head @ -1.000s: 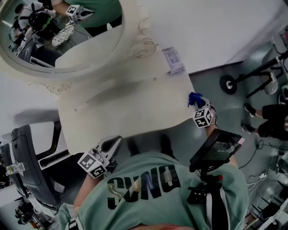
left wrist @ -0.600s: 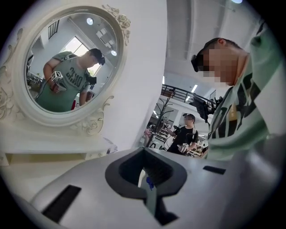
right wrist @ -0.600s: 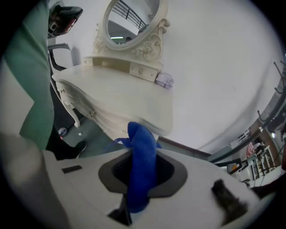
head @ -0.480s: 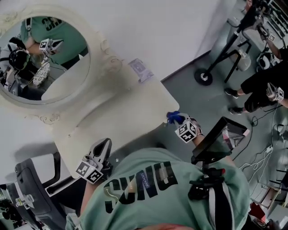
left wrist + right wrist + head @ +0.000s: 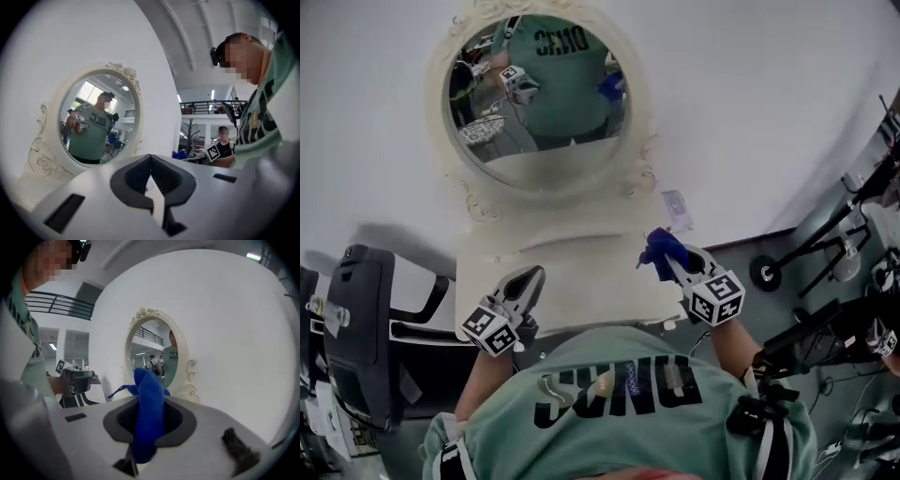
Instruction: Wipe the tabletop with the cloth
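**Q:** Where is the cloth, and what has hold of it?

**A:** The blue cloth is clamped in the right gripper. The jaws are closed on a bunched fold, and a loose tuft stands out past them. In the head view it sits right of centre, over the right-hand part of the cream tabletop. Whether it is touching the surface cannot be confirmed.

**Q:** What is the state of the left gripper?

**A:** The left gripper has its jaws drawn together to a thin slit, with nothing between them. It sits at lower left of centre, over the tabletop's near edge.

**Q:** How will the cloth handle?

**A:** It looks soft, light and limp. It will probably fold and trail rather than push, so the free tuft needs pressing flat for full contact. The hold on the bunched middle appears adequate. Friction may tug the fabric out of the jaws, so a firm clamp is required.

**Q:** Are there any obstructions?

**A:** The ornate mirror stands at the tabletop's far edge, at upper centre. A flat pale packet lies near its right base. Strokes should stop short of both.
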A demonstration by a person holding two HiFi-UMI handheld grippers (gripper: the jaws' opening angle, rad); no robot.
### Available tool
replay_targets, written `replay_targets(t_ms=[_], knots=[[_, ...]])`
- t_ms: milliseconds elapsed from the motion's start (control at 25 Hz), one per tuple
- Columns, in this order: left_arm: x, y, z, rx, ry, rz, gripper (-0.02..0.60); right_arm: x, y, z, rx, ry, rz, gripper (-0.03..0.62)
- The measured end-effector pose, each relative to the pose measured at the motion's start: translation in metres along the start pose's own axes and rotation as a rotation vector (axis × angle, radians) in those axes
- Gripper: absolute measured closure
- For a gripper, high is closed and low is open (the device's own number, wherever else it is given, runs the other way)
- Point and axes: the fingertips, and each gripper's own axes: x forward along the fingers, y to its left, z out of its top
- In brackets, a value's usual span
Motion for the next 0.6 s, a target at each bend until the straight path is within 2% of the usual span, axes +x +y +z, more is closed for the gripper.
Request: replay_targets(t_ms=[240,600], knots=[[-0.029,0.024,0.014,0.004,-0.054,0.097,0.575,0.02,0.028,0.004,-0.02,0.033,0.073,0.533],[-0.026,0.027,0.009,0.002,-0.047,0.098,0.575,0.021,0.024,0.014,-0.057,0.027,0.069,0.533]])
